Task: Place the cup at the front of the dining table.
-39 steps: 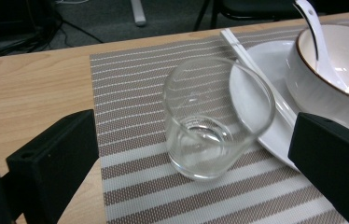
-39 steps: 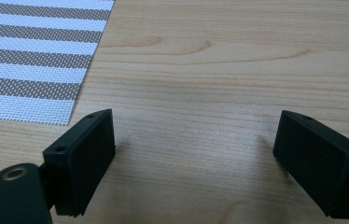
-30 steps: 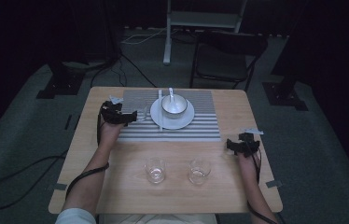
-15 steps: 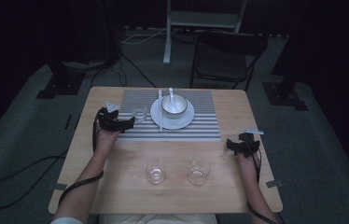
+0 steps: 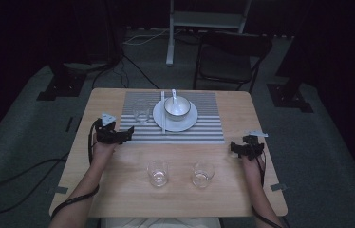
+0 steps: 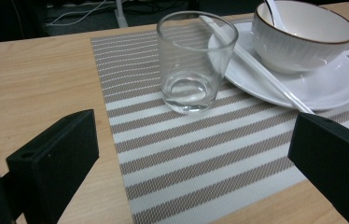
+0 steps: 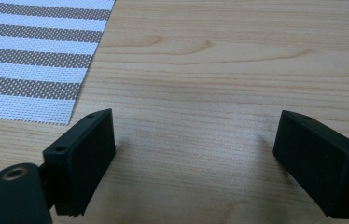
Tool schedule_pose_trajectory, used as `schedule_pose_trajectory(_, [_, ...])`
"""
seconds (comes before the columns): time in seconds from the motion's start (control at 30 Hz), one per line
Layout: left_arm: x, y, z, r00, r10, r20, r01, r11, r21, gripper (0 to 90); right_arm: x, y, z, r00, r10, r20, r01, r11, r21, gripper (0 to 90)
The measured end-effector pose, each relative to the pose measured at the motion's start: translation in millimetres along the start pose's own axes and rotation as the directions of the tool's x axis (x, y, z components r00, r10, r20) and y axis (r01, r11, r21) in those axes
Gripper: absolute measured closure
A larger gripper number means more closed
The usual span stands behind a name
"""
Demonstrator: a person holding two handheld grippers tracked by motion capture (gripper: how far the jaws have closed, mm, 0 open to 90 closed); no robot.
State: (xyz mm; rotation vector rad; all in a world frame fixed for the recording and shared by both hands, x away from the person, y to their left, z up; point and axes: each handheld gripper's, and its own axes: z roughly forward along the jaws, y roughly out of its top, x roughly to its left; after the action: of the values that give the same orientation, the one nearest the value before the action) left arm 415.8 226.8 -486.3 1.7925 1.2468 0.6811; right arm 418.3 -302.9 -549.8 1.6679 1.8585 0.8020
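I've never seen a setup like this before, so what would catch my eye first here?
Probably the place setting at the far side of the table: a white bowl on a plate on a striped mat, with an empty glass to its left. The left gripper hangs open in front of that glass. Two more glasses stand on bare wood nearer the person.

jaws: wide apart, nothing between
glass (image 6: 196,60): upright on striped mat (image 6: 200,158), ahead of jaws
plate (image 6: 331,84): right of glass, holds bowl (image 6: 303,37)
chopstick (image 6: 256,65): across plate rim
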Motion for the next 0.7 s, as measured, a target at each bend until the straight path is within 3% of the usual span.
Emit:
schedule_pose_trajectory(0.23, [-0.1,-10.2,-15.1,0.9998,0.015,-0.012,-0.015,0.9995,-0.028,2.3,0.0,0.0,0.0,1.0000,0.000,0.000,0.000,1.000,0.000,12.0])
schedule_pose_trajectory(0.4, [3.3,-16.4,-25.2,1.0000,-0.005,-0.006,0.005,0.9990,-0.043,2.3,0.0,0.0,0.0,1.0000,0.000,0.000,0.000,1.000,0.000,12.1])
schedule_pose_trajectory(0.7, [3.0,-31.7,-34.8,0.9999,0.002,0.010,-0.002,0.9996,-0.029,2.2,0.1,0.0,0.0,1.0000,0.001,0.000,-0.001,1.000,0.000,12.0])
